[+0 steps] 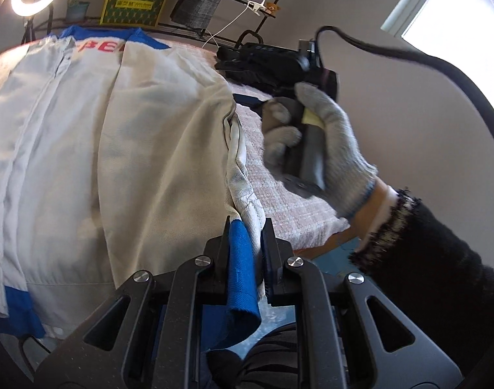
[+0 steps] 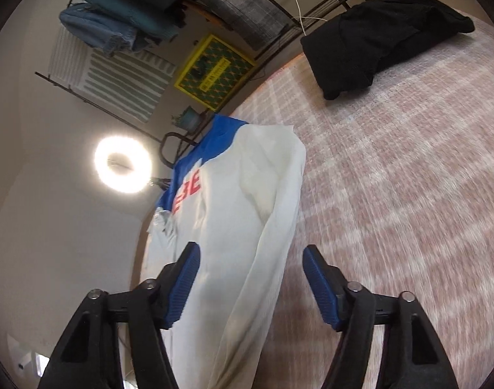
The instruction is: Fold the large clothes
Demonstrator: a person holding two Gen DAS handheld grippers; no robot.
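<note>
A white jacket (image 1: 117,136) with blue trim and red letters lies spread on the plaid-covered table (image 1: 279,168). My left gripper (image 1: 248,236) is shut on the sleeve's blue cuff (image 1: 242,275), and the sleeve runs from it along the jacket's right edge. A gloved hand (image 1: 337,149) holds the other gripper's handle just right of the jacket. In the right wrist view, my right gripper (image 2: 251,278) stands open above the jacket (image 2: 240,227), with cloth below its blue pads (image 2: 185,285) but not pinched.
A black garment (image 2: 386,32) lies at the far side of the table (image 2: 392,178). Behind it stands a wire rack with folded clothes (image 2: 123,22), a yellow-green box (image 2: 214,71) and a ring light (image 2: 123,163). A black cable (image 1: 408,58) arcs over the hand.
</note>
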